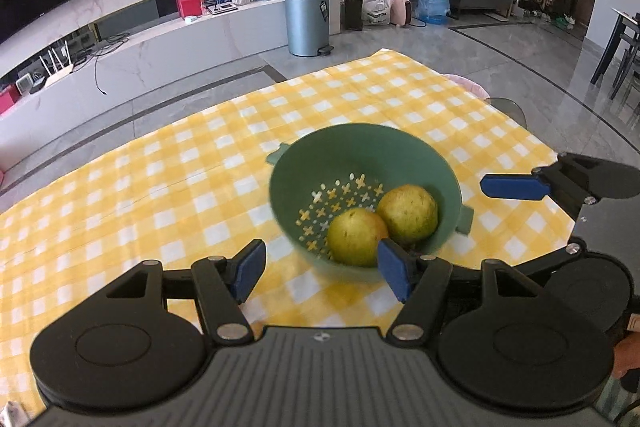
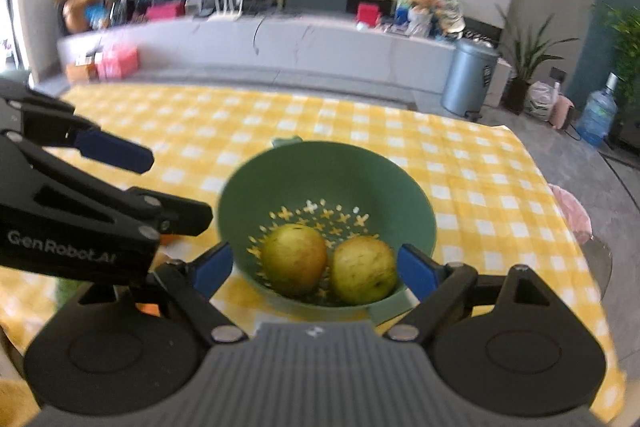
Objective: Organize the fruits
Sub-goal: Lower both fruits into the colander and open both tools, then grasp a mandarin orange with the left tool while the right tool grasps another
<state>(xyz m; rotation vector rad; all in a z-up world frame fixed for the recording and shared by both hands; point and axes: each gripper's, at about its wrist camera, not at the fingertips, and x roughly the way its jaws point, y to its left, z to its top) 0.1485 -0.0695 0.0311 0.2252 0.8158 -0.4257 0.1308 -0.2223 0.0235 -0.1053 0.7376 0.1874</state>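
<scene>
two pears (image 1: 382,229) in green colander (image 1: 320,151) | left gripper (image 1: 320,269) fingers apart, empty

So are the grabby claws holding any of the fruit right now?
No, nothing is held. The left gripper and right gripper are both open and empty. Both fruits sit loose in the green strainer bowl.

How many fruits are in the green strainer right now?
2: one fruit sits on the strainer floor, the other fruit touches it on its right in the right wrist view. None visible elsewhere.
</scene>
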